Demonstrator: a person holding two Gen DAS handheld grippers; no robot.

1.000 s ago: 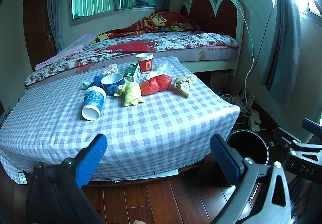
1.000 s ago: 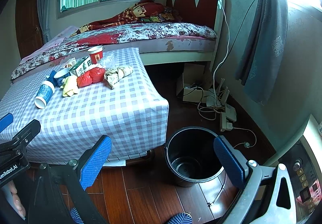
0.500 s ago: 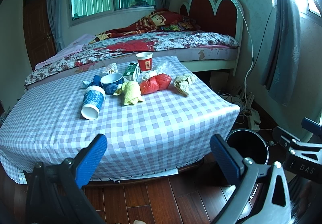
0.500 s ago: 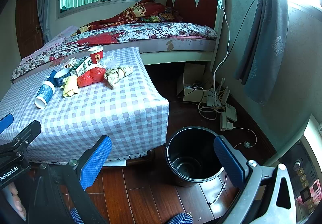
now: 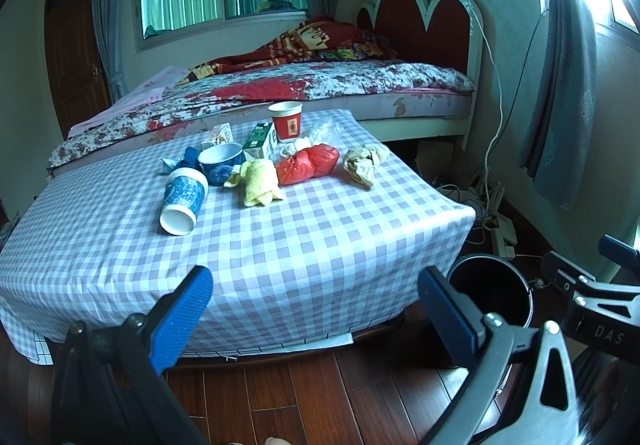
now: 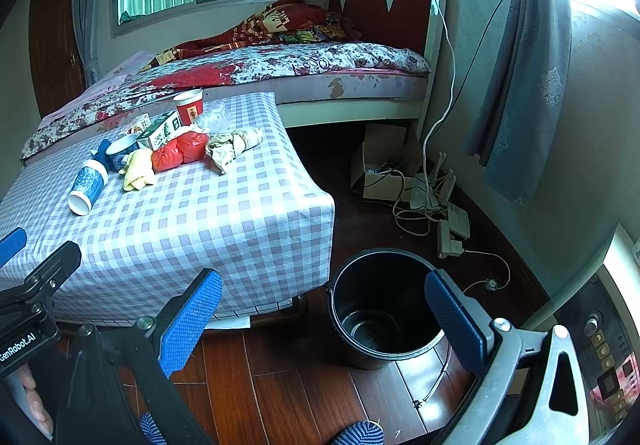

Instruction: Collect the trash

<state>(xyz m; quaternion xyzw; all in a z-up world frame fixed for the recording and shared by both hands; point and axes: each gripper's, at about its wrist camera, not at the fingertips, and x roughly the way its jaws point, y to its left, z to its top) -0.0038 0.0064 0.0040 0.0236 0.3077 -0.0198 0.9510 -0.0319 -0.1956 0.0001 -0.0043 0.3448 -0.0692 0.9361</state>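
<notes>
Left wrist view: left claw [image 5: 312,309] gapes wide with nothing in it, hanging low before the near edge of the tabletop [image 5: 280,245].
Trash, left to right: tipped blue cup [image 5: 182,201], blue bowl [image 5: 220,163], yellow rag [image 5: 260,181], red bag [image 5: 308,165], crumpled paper [image 5: 364,161]; a green carton [image 5: 262,139] and red cup [image 5: 286,121] stand behind them.
Key relation: the whole heap lies ahead of and above both claws, toward the far half of the tabletop, well apart from either; the tipped blue cup's long axis runs roughly toward the left claw, mouth nearest.
Nearer hand: left for the cup, I'd judge; the crumpled paper sits toward the right.
Right claw [image 6: 324,309]: equally wide, empty, poised above the black bin [image 6: 352,293].
Bin: on the floor just off the tabletop's right corner, seemingly empty.
Surface: checked cloth, draping over the edges.
Room: bed [image 5: 320,85] behind, dark wood floor [image 5: 280,385], cables [image 6: 420,201] by the wall.
</notes>
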